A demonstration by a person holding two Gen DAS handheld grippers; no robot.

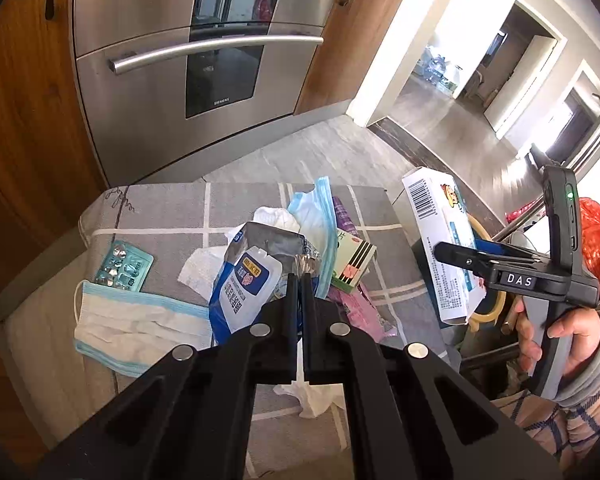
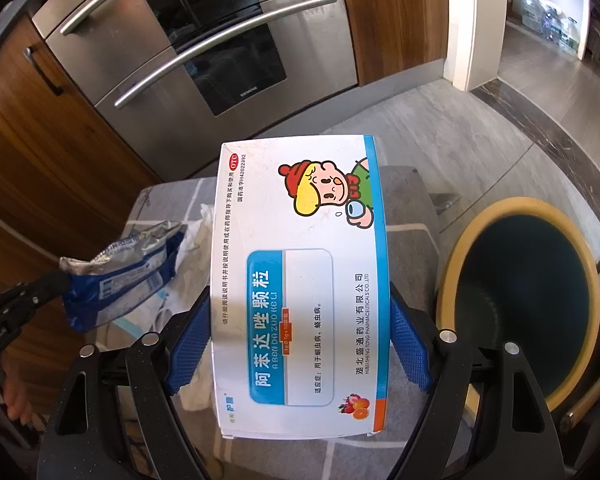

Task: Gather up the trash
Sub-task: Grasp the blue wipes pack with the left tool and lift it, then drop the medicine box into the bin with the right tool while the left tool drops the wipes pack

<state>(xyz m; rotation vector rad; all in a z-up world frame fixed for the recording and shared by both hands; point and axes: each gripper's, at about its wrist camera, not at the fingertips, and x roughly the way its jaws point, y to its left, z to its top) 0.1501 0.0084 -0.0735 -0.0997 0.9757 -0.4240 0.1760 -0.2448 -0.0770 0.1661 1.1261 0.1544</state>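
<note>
My left gripper [image 1: 300,274] is shut on the silver torn edge of a blue and white pouch [image 1: 246,280] and holds it above the trash pile on a grey checked table [image 1: 160,208]. The pouch also shows in the right wrist view [image 2: 120,276], hanging from the left gripper [image 2: 60,278]. My right gripper [image 2: 300,300] is shut on a white medicine box [image 2: 300,280] with a cartoon child, held between its blue pads. The box also shows in the left wrist view [image 1: 440,244], beside the table's right edge. A yellow-rimmed bin [image 2: 520,300] stands open to the box's right.
On the table lie face masks [image 1: 132,324], a blister pack [image 1: 124,266], crumpled tissues [image 1: 200,268], a green box [image 1: 352,264] and a pink wrapper [image 1: 360,312]. A steel oven [image 1: 204,60] and wood cabinets [image 1: 20,120] stand behind. A red bag [image 1: 596,236] is at the right.
</note>
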